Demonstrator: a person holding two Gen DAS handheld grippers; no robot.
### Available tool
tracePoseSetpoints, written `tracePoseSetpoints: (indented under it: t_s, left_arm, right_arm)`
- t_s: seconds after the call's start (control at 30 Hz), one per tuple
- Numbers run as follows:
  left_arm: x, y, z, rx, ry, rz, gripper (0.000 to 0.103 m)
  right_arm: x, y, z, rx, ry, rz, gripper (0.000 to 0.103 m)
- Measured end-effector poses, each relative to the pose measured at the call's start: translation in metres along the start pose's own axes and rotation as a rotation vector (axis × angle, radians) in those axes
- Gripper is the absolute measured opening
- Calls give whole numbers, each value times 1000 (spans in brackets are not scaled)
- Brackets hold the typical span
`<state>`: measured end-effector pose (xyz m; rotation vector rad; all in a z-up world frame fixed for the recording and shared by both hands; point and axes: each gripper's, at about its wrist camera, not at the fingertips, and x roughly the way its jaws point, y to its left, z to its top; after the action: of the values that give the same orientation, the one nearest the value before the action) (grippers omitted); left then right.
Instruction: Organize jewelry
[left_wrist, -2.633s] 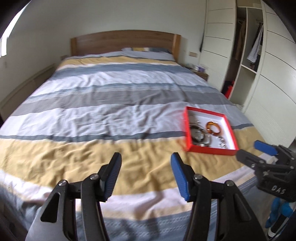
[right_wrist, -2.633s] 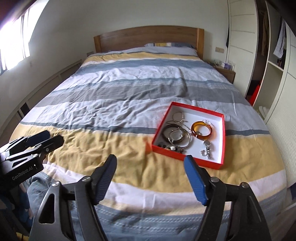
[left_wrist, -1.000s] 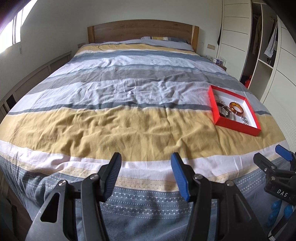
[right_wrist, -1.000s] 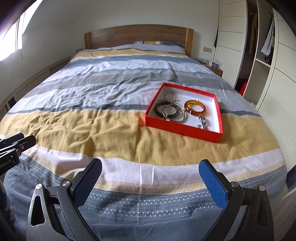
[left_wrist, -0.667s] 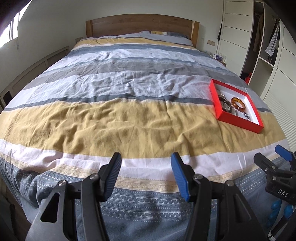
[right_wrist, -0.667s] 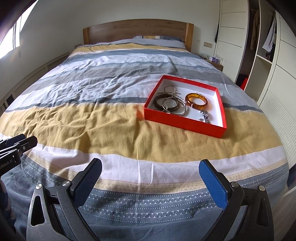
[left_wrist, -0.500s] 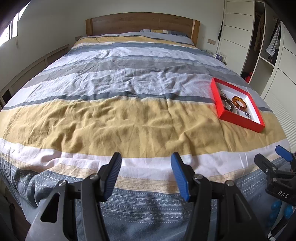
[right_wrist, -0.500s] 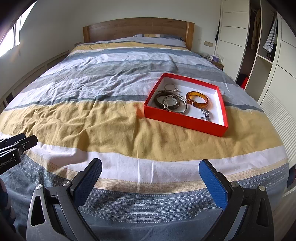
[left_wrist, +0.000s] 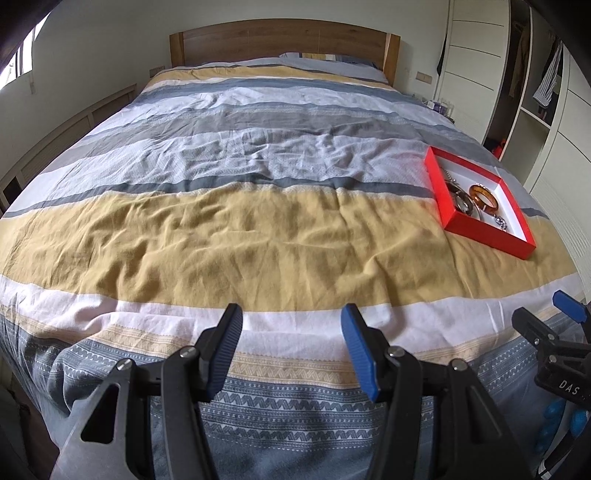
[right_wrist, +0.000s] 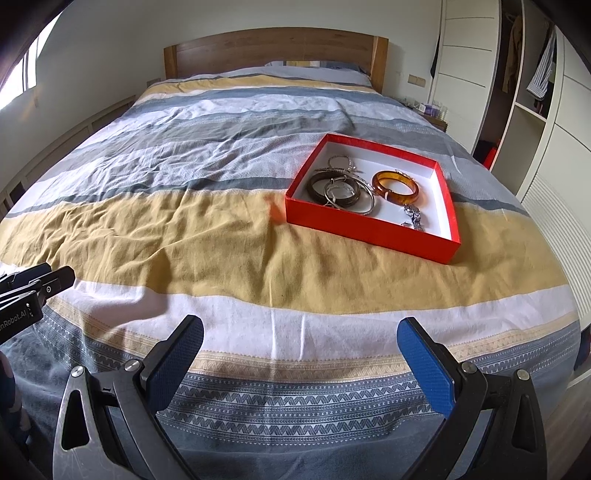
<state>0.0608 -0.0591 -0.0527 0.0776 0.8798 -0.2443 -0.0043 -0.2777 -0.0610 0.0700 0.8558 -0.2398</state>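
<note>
Jewelry sits in a red box on the bed, toward its right side on the yellow stripe, short of the foot edge. Both grippers hang over the foot edge with nothing between their jaws: the right gripper spread wide, the left gripper released too, less widely. Inside the box, an amber bangle lies beside a dark bangle overlapped by silver rings; small silver pieces lie near the front wall.

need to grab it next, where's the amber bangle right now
The amber bangle lies inside the red box on the bed's right side, just right of the dark bangle.
</note>
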Motion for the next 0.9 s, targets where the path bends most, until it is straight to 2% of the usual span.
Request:
tracePoseSetpoints:
  t_s: [0.9]
  left_arm:
    - [2,9,-3,-25,-4,14,53]
  right_arm:
    - [4,2,-4,-3,9,9,102]
